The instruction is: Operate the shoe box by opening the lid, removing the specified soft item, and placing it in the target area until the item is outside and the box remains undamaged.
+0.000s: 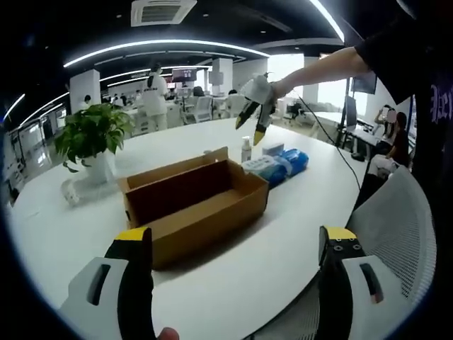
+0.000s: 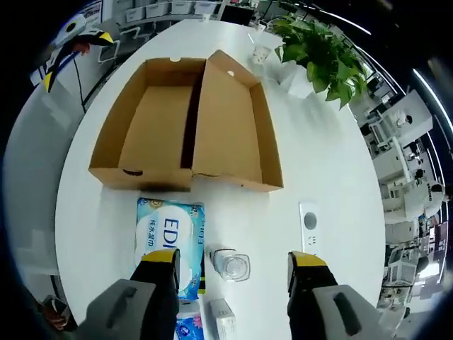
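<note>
The left gripper (image 1: 237, 273) points forward with its yellow-tipped black jaws spread wide and nothing between them. The right gripper (image 2: 232, 273) looks steeply downward, jaws likewise parted and empty. In the left gripper view the right gripper (image 1: 253, 120) hangs raised in the air, tips angled down, held by a hand (image 1: 260, 88) at the end of an outstretched bare forearm (image 1: 322, 67) in a dark short sleeve.

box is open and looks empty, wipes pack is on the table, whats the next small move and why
Probably lower the right gripper toward the blue wipes pack lying beside the open shoe box. Its jaws are open and hover just above it, so it may need nudging to the target area.
</note>
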Demonstrator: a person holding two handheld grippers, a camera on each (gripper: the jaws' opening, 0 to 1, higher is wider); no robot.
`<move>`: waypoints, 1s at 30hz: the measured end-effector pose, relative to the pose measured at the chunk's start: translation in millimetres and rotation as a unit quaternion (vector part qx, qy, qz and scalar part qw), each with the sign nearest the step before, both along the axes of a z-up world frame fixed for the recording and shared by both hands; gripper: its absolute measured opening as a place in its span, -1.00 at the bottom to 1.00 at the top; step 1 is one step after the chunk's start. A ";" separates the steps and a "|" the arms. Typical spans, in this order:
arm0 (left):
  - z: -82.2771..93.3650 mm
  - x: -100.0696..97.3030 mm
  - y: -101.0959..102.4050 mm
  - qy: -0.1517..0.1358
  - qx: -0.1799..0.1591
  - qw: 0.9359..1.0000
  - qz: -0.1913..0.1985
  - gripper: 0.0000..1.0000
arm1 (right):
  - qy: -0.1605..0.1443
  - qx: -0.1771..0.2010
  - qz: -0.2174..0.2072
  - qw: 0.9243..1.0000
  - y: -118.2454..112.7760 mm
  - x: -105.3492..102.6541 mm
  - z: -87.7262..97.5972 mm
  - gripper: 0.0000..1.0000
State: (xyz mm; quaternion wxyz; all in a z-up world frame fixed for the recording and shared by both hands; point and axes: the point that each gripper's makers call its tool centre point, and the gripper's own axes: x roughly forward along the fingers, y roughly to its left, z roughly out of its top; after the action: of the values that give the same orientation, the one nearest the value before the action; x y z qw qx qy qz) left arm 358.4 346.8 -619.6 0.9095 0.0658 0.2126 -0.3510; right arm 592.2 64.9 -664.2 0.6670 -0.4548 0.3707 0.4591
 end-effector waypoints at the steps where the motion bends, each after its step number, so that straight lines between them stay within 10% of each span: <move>1: 0.7 1.0 1.0 -0.001 -0.001 1.000 0.001 0.95 | -0.001 0.000 -0.002 1.000 -0.7 -1.6 1.9 0.21; 30: -8.7 20.8 39.0 0.005 0.017 0.999 0.051 0.63 | -0.013 0.082 -0.098 0.992 -1.0 -60.2 27.8 0.40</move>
State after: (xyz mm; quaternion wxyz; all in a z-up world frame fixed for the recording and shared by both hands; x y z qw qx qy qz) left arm 379.3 385.8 -628.3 0.9238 0.0688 0.2268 -0.3008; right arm 532.0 63.9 -636.4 0.7487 -0.3656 0.3660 0.4145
